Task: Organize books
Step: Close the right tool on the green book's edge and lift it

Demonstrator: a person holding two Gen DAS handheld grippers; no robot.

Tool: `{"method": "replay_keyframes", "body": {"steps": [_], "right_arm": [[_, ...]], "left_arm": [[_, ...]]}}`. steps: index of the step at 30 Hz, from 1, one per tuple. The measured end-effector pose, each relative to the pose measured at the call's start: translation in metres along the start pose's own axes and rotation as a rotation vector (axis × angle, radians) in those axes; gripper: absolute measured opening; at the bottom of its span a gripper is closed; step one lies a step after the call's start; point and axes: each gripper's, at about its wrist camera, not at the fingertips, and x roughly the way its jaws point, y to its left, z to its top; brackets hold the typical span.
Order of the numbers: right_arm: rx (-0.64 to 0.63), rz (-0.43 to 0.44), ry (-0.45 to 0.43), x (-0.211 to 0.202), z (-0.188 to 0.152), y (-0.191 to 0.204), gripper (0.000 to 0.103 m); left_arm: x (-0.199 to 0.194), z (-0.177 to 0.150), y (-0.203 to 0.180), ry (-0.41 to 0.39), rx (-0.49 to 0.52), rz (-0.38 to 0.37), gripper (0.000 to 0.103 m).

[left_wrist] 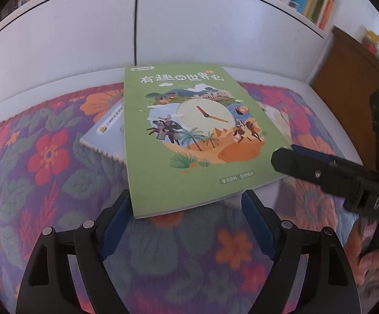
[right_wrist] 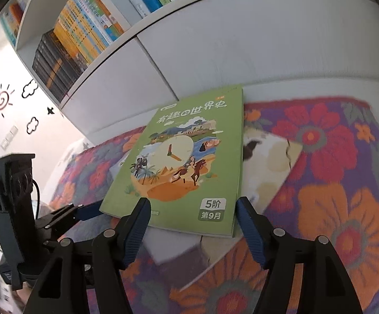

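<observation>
Left wrist view: left gripper [left_wrist: 186,204] jaws wide, nothing pinched; near edge of green book [left_wrist: 189,136] lies just ahead between them. Right gripper [right_wrist: 192,212] also open, straddling the book's near right corner. Book tops a small stack on the floral bedspread [left_wrist: 45,183], long axis toward the white cabinet [left_wrist: 189,26]. Both equally near.

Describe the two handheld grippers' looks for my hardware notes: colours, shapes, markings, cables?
Both the left gripper and the right gripper have black angular plastic frames with round silver pins and blue ribbed fingers. Seen from the left wrist, the right one bears raised lettering; seen from the right wrist, the left one trails a black cable.
</observation>
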Motion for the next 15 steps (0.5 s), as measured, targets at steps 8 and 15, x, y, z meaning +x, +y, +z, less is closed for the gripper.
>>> {"method": "replay_keyframes", "body": {"steps": [8, 15], "right_arm": [[0.013, 0.031, 0.103, -0.028, -0.044, 0.023, 0.067], [0.024, 0.029, 0.205, -0.070, -0.114, 0.050, 0.067]], "left_arm": [[-0.052, -0.058, -0.009, 0.000, 0.022, -0.002, 0.081], [-0.120, -0.141, -0.033, 0.070, 0.087, -0.093, 0.081]]}}
